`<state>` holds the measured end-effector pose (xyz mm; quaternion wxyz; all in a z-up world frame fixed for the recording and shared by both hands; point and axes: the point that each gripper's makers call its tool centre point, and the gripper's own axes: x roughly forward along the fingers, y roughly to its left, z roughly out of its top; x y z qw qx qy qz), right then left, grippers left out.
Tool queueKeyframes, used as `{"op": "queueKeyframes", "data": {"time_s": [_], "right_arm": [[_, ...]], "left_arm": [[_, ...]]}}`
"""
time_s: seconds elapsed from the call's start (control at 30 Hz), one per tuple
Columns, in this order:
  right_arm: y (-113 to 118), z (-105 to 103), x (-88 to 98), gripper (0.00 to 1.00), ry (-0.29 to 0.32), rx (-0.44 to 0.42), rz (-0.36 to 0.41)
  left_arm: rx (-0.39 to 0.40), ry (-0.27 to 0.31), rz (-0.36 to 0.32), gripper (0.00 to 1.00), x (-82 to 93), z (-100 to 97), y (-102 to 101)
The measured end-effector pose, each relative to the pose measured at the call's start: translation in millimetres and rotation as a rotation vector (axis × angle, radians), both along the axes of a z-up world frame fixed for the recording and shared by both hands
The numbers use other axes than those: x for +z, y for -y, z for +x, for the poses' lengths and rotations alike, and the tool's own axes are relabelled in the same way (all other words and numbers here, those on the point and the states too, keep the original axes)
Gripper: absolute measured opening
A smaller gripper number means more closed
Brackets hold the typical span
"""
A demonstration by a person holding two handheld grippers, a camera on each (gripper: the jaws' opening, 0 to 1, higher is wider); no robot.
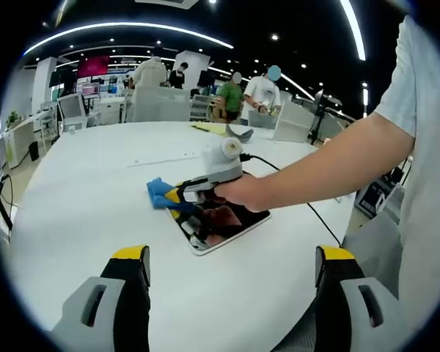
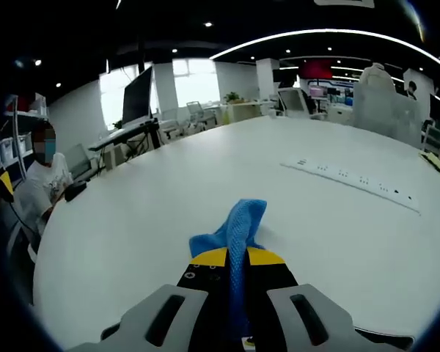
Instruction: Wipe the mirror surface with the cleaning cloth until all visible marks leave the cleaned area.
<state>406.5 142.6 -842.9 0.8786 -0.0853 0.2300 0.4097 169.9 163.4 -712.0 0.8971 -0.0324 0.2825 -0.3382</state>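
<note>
Currently: right hand-held gripper (image 2: pixel 235 258) clamped on the blue cleaning cloth (image 2: pixel 235 224), jaws closed tight with the fabric pinched between the yellow tips and a loose tuft spilling forward. In the left gripper view, same cloth (image 1: pixel 160 193) sits at the far-left edge of the mirror (image 1: pixel 227 229), just over its rim. Mirror lies flat on the white bench (image 1: pixel 95 183), dark glass in a pale frame, reflecting the hand (image 1: pixel 242 192).

Left hand-held gripper (image 1: pixel 231 268) hangs wide open above the bench, holding nothing, near side of the mirror.

Handling, judged: cloth soft, light, floppy — bunches and drags, so better pinched mid-wad with enough hanging out to contact glass. Mirror rigid, thin, likely brittle and slick; probably slides on the smooth bench under sideways strokes. Best steadied at the frame edge, not the glass face. Light downward pressure only.
</note>
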Motion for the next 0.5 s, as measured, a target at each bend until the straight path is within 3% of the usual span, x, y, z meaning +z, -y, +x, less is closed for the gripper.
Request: {"op": "queueKeyframes", "data": {"time_s": [0.5], "right_arm": [[0.8,-1.3,0.9,0.03,0.016,-0.018,0.011]], "left_arm": [[-0.005,0.011,0.021,0.94,7.7,-5.7,14.5]]}}
